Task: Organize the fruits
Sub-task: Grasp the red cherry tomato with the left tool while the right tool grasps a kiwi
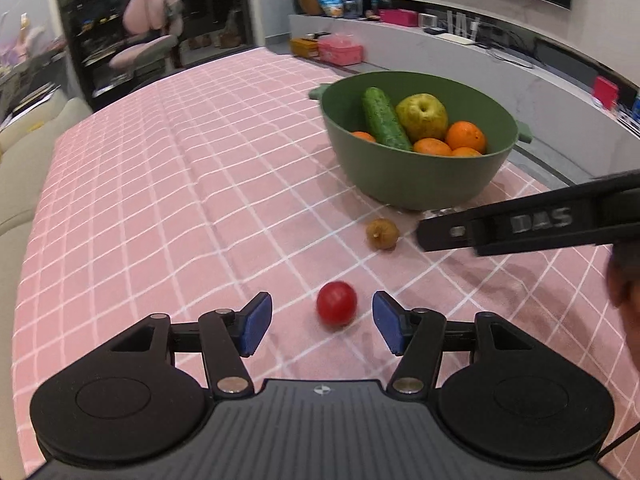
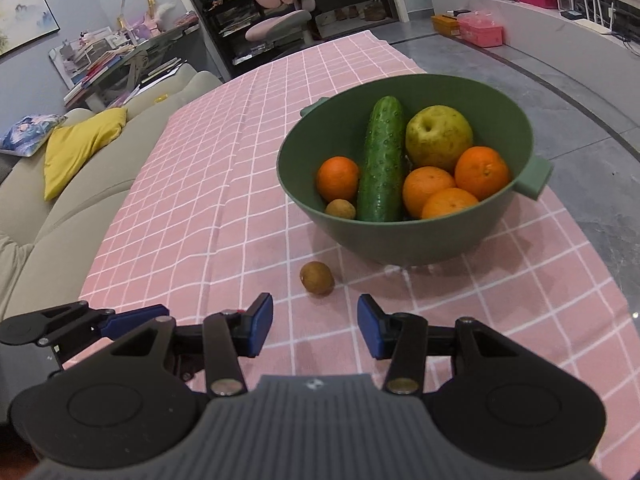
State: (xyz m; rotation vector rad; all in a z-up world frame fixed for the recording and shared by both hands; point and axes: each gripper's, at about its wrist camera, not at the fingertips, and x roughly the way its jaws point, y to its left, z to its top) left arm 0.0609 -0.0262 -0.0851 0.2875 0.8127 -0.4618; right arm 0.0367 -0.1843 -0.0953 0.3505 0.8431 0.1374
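While both tools hang low over the pink tablecloth (image 1: pixel 160 184) | left gripper (image 1: pixel 322 322): jaws apart, red tomato (image 1: pixel 336 303) between, untouched | right gripper (image 2: pixel 315 326): jaws apart, empty, small brown fruit (image 2: pixel 317 277) just ahead, near green bowl (image 2: pixel 400 240) | risk: round fruit may roll from an off-centre pad toward the cloth's near edge.

The pink cloth (image 2: pixel 192 208) lies bare across the frame's left and centre. At right the green bowl (image 2: pixel 420 240) blocks passage, a small brown fruit (image 2: pixel 317 277) just below it.
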